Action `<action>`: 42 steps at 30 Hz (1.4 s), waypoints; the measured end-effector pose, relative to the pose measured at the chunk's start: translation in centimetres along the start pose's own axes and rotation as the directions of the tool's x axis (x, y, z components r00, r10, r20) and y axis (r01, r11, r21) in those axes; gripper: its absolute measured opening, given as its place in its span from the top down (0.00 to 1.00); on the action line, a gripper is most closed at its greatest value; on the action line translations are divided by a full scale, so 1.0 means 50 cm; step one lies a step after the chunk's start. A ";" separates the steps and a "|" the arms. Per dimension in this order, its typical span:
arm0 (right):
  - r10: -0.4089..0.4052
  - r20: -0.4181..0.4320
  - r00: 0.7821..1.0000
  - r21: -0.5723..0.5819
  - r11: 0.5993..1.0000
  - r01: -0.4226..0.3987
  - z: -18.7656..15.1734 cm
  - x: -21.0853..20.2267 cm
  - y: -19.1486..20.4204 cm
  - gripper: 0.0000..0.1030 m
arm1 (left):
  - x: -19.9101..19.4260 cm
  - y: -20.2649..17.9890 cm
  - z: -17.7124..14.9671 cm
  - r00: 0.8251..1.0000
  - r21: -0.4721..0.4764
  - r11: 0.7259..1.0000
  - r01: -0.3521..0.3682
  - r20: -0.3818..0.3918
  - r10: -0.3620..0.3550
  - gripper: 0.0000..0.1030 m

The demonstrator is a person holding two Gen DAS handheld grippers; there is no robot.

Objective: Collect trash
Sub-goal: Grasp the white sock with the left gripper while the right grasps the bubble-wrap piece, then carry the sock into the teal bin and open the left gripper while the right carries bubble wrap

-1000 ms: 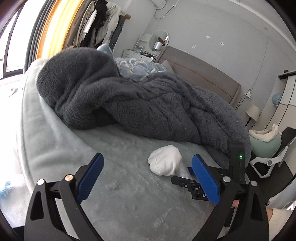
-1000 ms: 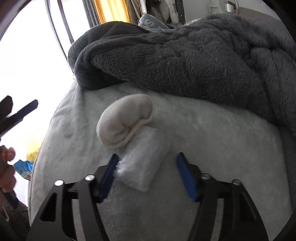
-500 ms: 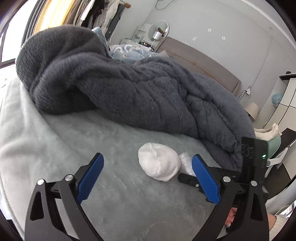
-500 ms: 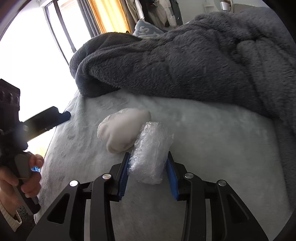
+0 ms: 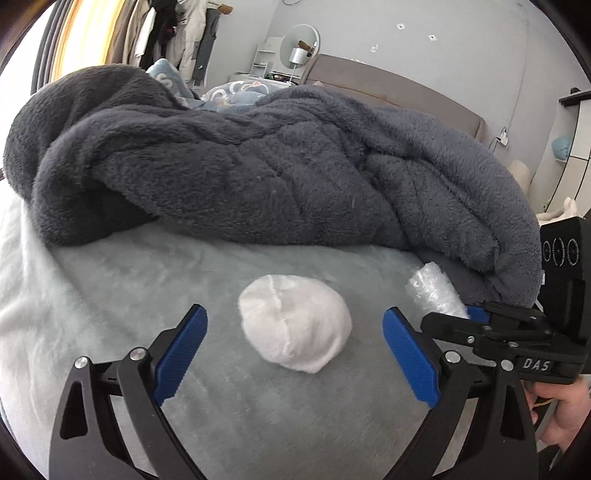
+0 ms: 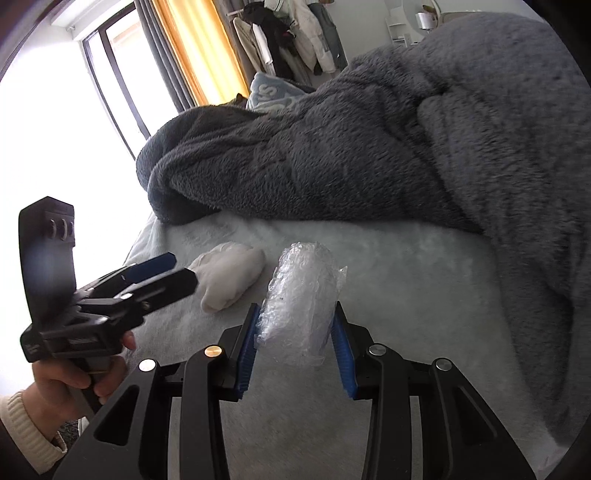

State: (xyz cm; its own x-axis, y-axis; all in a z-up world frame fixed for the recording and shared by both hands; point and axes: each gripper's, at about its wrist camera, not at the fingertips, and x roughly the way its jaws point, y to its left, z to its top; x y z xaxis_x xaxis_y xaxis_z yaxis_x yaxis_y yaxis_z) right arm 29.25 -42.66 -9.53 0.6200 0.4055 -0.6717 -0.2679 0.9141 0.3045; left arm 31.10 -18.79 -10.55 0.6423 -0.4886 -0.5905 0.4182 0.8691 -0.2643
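Observation:
A crumpled roll of clear bubble wrap point(image 6: 301, 302) is clamped between the blue pads of my right gripper point(image 6: 297, 332), lifted a little off the pale bedsheet point(image 6: 406, 295). The same roll point(image 5: 434, 293) shows at the right of the left wrist view, in the other gripper's jaws. A white wad of soft material point(image 5: 293, 328) lies on the sheet point(image 5: 147, 280). My left gripper point(image 5: 295, 339) is open, its blue pads standing wide on either side of the wad without touching it. From the right wrist view the wad point(image 6: 231, 278) lies just beyond the left gripper's fingertips point(image 6: 159, 264).
A thick dark grey fleece blanket point(image 5: 277, 166) is heaped across the bed behind both items. A headboard point(image 5: 399, 92), a mirror and hanging clothes point(image 5: 177, 33) stand further back. A window point(image 6: 55, 110) is at the left. A hand point(image 6: 74, 376) holds the left gripper's handle.
My right gripper closed on the bubble wrap roll and raised it off the sheet. My left gripper moved toward the white wad, which now sits between its open pads.

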 end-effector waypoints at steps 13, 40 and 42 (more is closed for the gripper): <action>-0.007 0.007 1.000 0.016 1.000 0.007 -0.019 -0.054 -0.042 0.63 | 0.082 -0.022 0.005 0.993 0.033 0.996 -0.077 -0.087 0.079 0.28; 0.017 0.034 0.999 0.051 0.999 -0.018 -0.057 -0.171 0.072 0.63 | -0.109 -0.027 -0.055 0.987 -0.016 0.988 -0.152 -0.046 0.152 0.45; 0.023 0.033 0.999 0.058 0.998 -0.025 -0.061 -0.174 0.087 0.63 | -0.132 -0.022 -0.068 0.987 -0.025 0.987 -0.157 -0.043 0.156 0.46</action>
State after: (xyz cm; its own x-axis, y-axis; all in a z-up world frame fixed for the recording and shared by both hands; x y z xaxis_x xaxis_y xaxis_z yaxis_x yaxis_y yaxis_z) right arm 20.44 -42.18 -4.38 0.6374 0.4259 -0.6422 -0.2397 0.9016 0.3600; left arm 24.23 -16.26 -8.93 0.6716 -0.3430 -0.6567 0.2954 0.9369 -0.1872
